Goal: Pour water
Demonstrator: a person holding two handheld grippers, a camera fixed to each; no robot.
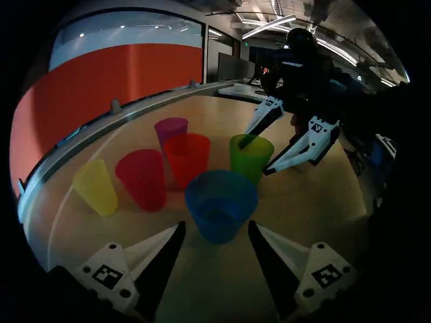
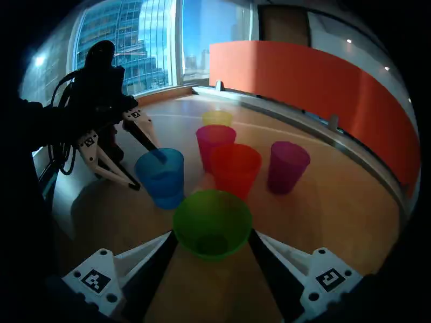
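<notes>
A blue cup [image 1: 221, 207] stands on the wooden table [image 1: 307, 215] between the spread fingers of my left gripper [image 1: 215, 226], which is open; a darker band low in the cup may be water. A green cup [image 2: 213, 220] stands between the fingers of my right gripper [image 2: 211, 234], also open. Farther off in the left gripper view, the right gripper [image 1: 254, 158] flanks the green cup [image 1: 250, 156]. The right gripper view likewise has the left gripper [image 2: 148, 171] straddling the blue cup [image 2: 160, 175]. Both cups are upright.
Other cups stand close behind: yellow [image 1: 97, 188], red [image 1: 143, 180], orange [image 1: 187, 159] and purple [image 1: 171, 129]. A person in dark clothing [image 2: 97, 81] holds the grippers. An orange wall [image 2: 323, 81] runs along the table's [image 2: 334, 215] far edge.
</notes>
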